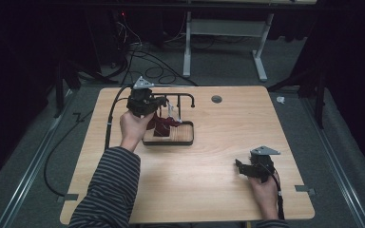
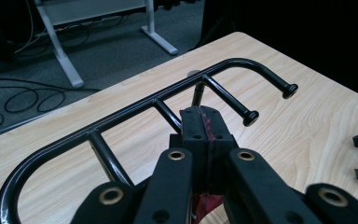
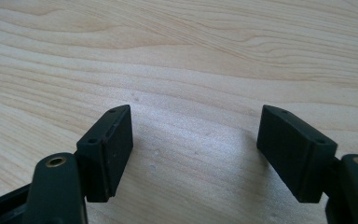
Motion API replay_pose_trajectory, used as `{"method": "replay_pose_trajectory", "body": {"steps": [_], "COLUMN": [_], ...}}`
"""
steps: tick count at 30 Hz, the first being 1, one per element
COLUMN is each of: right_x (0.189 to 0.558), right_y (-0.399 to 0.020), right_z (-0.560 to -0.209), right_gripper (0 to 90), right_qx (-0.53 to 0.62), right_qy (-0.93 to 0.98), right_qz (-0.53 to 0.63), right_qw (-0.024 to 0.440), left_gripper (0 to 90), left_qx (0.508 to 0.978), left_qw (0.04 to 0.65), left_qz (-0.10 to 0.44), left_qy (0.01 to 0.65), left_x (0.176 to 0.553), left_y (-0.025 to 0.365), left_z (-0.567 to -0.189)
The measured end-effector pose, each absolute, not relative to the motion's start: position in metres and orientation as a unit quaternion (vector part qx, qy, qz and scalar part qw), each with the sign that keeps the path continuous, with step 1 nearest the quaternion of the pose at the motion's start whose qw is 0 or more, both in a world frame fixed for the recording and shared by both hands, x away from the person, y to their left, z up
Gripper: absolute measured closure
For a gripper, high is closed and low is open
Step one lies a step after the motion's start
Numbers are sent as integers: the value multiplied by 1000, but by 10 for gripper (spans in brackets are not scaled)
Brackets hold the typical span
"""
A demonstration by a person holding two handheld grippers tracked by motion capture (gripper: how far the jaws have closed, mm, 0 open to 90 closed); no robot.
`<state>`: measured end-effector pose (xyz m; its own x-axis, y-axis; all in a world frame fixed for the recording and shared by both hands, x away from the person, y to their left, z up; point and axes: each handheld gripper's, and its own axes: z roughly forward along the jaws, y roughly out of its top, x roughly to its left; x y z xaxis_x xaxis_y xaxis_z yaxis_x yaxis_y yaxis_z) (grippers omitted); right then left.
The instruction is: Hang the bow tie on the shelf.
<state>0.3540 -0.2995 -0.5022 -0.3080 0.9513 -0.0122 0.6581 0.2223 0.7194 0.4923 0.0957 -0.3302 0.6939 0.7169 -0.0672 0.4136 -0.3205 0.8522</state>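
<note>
A black metal rack with short pegs stands on a wooden base at the table's back left. A dark red cloth hangs at the rack, with a small white piece beside it. My left gripper is held at the rack's top bar, shut on the red cloth. In the left gripper view a thin red edge of the cloth shows between the closed jaws, just before the rack bar. My right gripper rests low at the front right, open and empty.
The light wooden table has a round grommet hole near its back edge. Cables lie on the floor behind the table, along with a white desk frame. My right gripper's open jaws appear at the right edge of the left gripper view.
</note>
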Motion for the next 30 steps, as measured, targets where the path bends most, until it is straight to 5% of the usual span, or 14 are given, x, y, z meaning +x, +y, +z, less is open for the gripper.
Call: {"method": "replay_pose_trajectory", "body": {"steps": [30], "right_x": [354], "right_y": [-299], "right_z": [-502], "right_gripper": [279], "right_qx": [538], "right_qy": [747], "right_qz": [313], "right_qw": [233], "left_gripper": [730], "left_qx": [788], "left_qw": [466], "left_qz": [173], "left_qy": [363], "left_x": [455], "left_y": [125], "left_z": [-327]}}
